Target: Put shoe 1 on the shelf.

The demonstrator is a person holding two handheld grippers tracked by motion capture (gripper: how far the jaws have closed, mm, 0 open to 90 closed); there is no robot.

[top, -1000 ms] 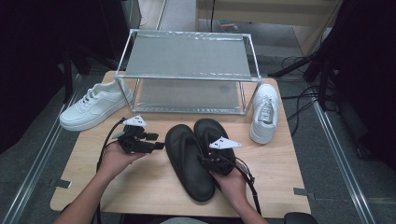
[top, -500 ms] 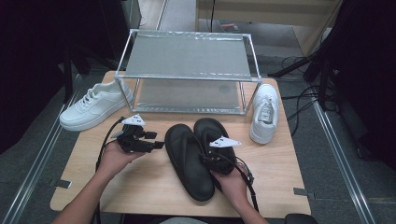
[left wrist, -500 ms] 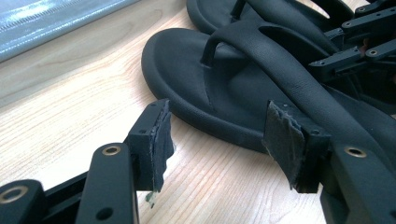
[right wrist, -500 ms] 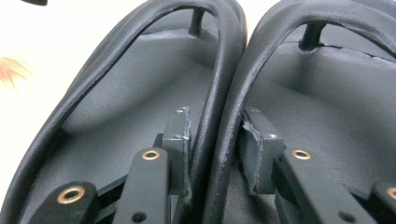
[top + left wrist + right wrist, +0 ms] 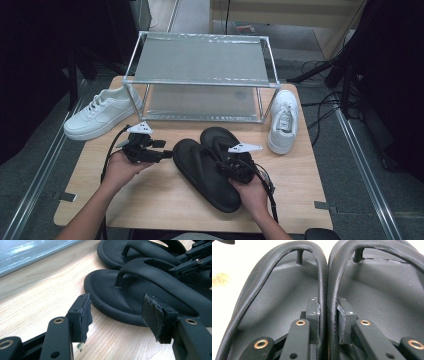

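Right gripper [image 5: 231,166]: jaws just closing, clamped on both sandals' [image 5: 207,170] straps [image 5: 325,290], frame centre.
Left gripper [image 5: 167,154]: jaws apart, empty.

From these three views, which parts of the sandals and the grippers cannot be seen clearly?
- Sandals, right gripper view: heels cut off by the bottom edge.
- Right gripper, high view: its jaws, closing on the two inner straps, are too small to judge there.
- Near sandal, left gripper view: heel cut off by the right edge; the open left gripper covers part of its side.
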